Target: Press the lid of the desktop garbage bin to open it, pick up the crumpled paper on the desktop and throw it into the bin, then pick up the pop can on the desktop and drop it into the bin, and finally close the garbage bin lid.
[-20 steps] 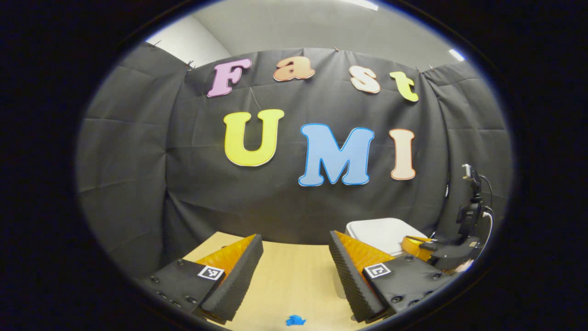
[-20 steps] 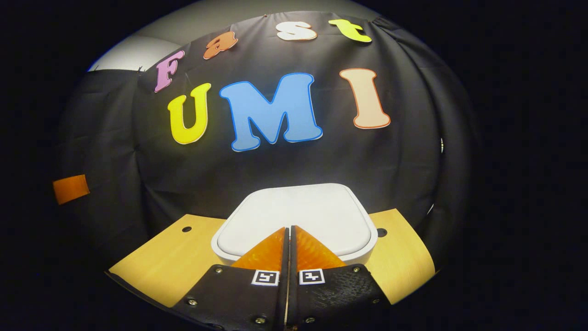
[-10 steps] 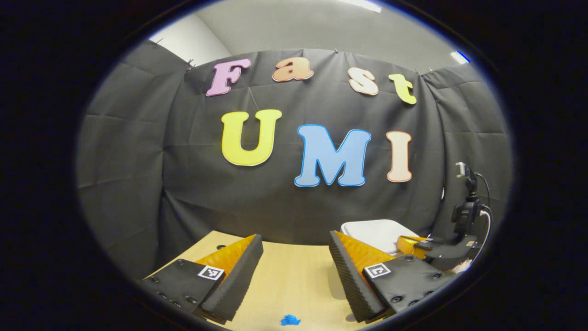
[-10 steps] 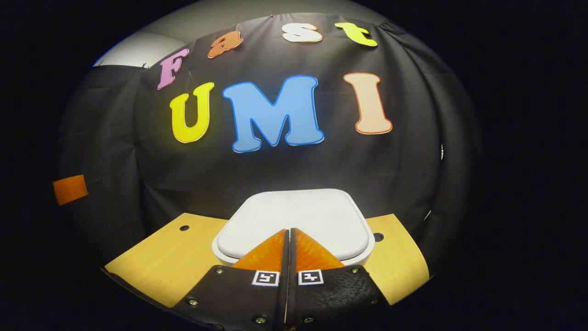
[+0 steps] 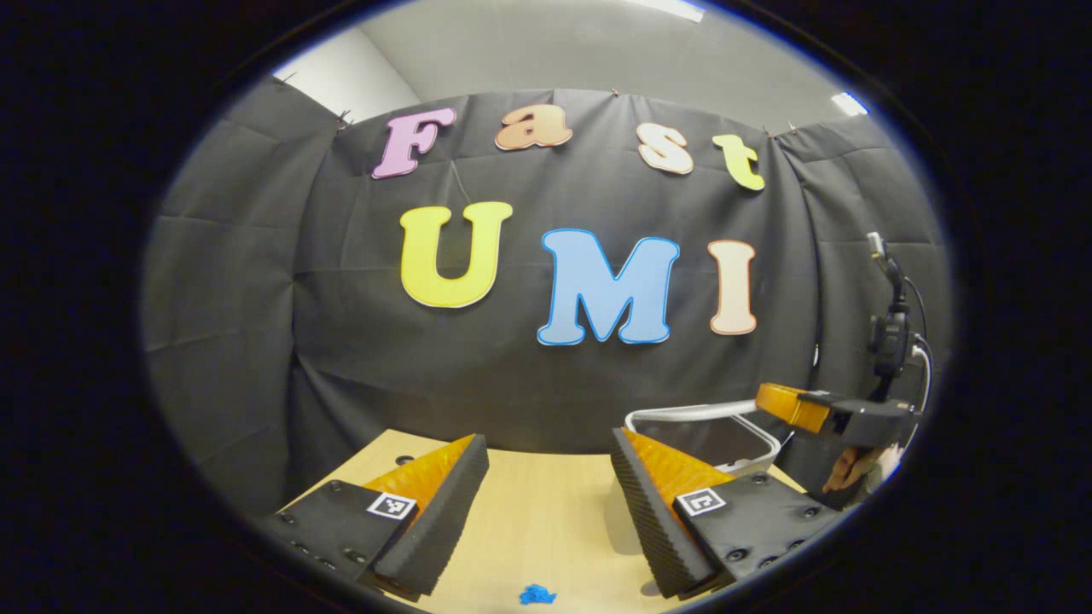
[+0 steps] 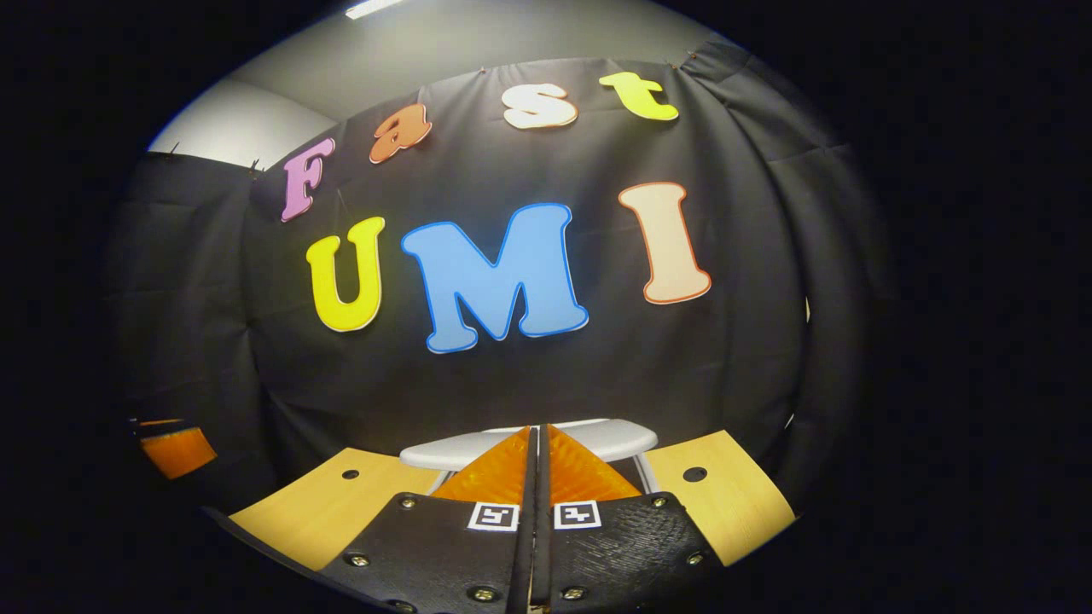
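The white desktop bin (image 5: pixel 772 445) stands at the table's far right with its lid (image 5: pixel 682 411) lifted, dark interior showing under it. In the right gripper view the lid (image 6: pixel 614 437) appears edge-on, just beyond my right gripper (image 6: pixel 536 431), which is shut with nothing between its fingers. From the left gripper view the right gripper (image 5: pixel 778 399) hovers above the bin's right side, held by a hand (image 5: pixel 853 469). My left gripper (image 5: pixel 548 443) is open over the table, holding nothing. A small blue crumpled scrap (image 5: pixel 537 594) lies on the table below it.
The light wooden table (image 5: pixel 537 512) runs back to the black cloth wall. Two small holes (image 6: pixel 351 473) (image 6: pixel 694 473) sit in the tabletop either side of the bin. Part of the left gripper (image 6: pixel 175 450) shows at the far left of the right gripper view.
The bin lid was flat and closed under the right gripper; it has sprung up. The right gripper has risen off it. The left gripper has barely moved.
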The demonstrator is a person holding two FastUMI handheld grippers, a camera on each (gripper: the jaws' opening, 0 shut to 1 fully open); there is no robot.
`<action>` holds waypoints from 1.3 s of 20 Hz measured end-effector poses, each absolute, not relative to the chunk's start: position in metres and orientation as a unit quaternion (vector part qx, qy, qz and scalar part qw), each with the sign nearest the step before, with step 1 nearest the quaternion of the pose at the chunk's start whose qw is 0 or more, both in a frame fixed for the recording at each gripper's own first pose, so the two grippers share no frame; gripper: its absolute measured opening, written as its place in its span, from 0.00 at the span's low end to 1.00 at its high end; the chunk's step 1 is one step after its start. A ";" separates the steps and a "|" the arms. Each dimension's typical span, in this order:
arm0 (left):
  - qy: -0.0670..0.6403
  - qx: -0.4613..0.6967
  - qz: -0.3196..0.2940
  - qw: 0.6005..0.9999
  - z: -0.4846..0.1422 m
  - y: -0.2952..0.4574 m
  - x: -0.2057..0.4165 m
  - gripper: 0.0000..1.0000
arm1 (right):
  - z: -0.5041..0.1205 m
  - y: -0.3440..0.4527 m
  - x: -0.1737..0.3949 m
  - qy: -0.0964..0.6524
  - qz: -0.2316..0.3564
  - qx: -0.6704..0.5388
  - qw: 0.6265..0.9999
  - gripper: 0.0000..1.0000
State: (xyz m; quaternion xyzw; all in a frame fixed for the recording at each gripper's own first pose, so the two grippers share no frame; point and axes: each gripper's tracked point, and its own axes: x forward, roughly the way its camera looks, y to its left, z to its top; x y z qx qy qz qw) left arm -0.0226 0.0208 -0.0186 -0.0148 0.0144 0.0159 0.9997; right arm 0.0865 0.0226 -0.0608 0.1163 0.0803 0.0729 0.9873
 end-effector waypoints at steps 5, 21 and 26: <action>0.019 -0.014 0.014 1.000 -0.026 0.022 -0.018 0.96 | -0.034 0.013 0.084 0.057 0.066 0.124 0.988 0.01; 0.089 -0.020 -0.020 0.996 -0.125 0.024 0.007 0.96 | 0.015 0.017 0.063 0.014 0.075 0.103 0.992 0.01; 0.122 -0.026 -0.037 0.992 -0.174 0.023 0.009 0.96 | 0.016 0.003 0.061 0.016 0.059 0.090 0.994 0.01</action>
